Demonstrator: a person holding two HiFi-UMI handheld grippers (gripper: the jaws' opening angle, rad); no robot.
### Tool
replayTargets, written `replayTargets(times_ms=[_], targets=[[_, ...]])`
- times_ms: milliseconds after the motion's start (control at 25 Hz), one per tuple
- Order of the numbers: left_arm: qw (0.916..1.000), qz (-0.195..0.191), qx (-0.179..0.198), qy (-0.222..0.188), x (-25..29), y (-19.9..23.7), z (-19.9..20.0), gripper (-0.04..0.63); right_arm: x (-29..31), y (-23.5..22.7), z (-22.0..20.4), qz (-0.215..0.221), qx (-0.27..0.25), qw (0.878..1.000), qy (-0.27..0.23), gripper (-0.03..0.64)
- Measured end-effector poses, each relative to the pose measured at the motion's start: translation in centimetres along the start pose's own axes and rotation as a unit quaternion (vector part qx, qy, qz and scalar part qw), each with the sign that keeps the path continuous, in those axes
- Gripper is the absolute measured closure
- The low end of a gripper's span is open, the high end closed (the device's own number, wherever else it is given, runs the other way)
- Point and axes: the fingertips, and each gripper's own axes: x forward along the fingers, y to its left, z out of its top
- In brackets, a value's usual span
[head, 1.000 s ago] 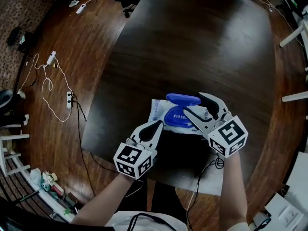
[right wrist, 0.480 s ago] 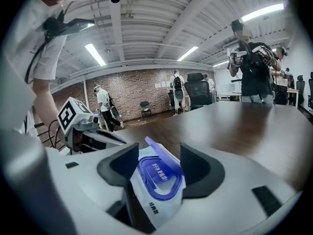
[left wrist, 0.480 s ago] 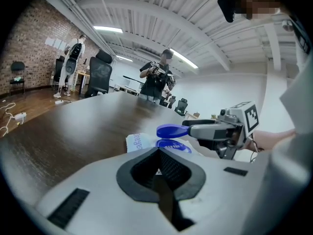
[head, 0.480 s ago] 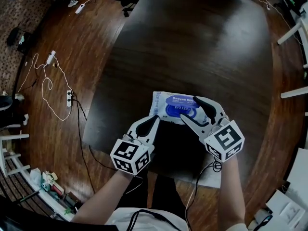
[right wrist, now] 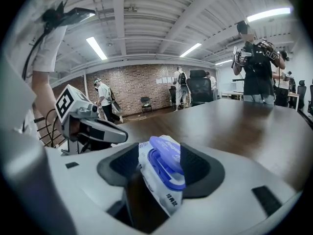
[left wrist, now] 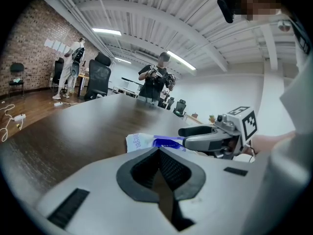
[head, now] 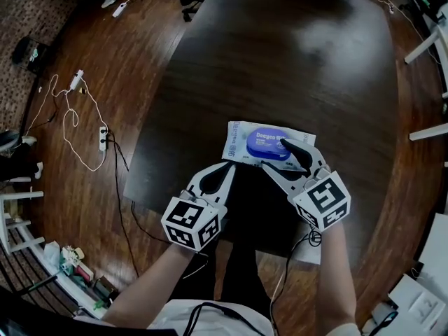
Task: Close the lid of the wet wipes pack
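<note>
Lid [head: 269, 140] has flipped down from standing open and lies nearly flat on the pack [head: 240, 150]. Right gripper [head: 274, 154] jaws pinch pack and lid between them, maybe still a hair ajar. Left gripper [head: 227, 169] jaws are clenched and empty, with the pack just ahead.

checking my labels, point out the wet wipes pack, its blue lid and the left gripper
wet wipes pack [head: 235, 148], head view, white left end
blue lid [head: 268, 139], head view, middle of its top
left gripper [head: 228, 169], head view, between its closed fingertips
</note>
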Motion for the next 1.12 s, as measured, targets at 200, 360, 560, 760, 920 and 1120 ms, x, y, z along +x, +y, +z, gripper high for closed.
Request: replayTargets(times_ms=[200,360,560,760,920,1120], targets=[[1.0,0.0,0.002,0.002,-0.8,-0.1,-0.5,0.597,0.4,0.9,-0.6,0.003,0.001,1.0,0.006,0.365],[1.0,0.001,0.004,0.001,-1.4,-0.3,-0.5,0.598,0.3,1.2,-1.2,0.003,0.003,1.0,0.012,0.365],[1.0,0.004,0.005,-0.001,-1.8,-0.5,-0.6,0.598,0.4,1.4,-1.8,0.005,-0.002,1.0,0.02,0.365],[1.0,0.006,0.003,0.001,-1.8,-0.6,-1.2,0.598,0.6,1.6,-1.9,0.008,-0.005,1.0,0.022,0.365],[1.0,0.005,0.002,-0.001,-1.4,-1.0,-1.0,0.598,0.7,2.0,-2.4,0.014,-0.016,0.999,0.037,0.365],[1.0,0.003,0.0,-0.007,-1.4,-1.1,-0.5,0.598,1.3,2.4,-2.6,0.02,-0.026,0.998,0.049,0.365]])
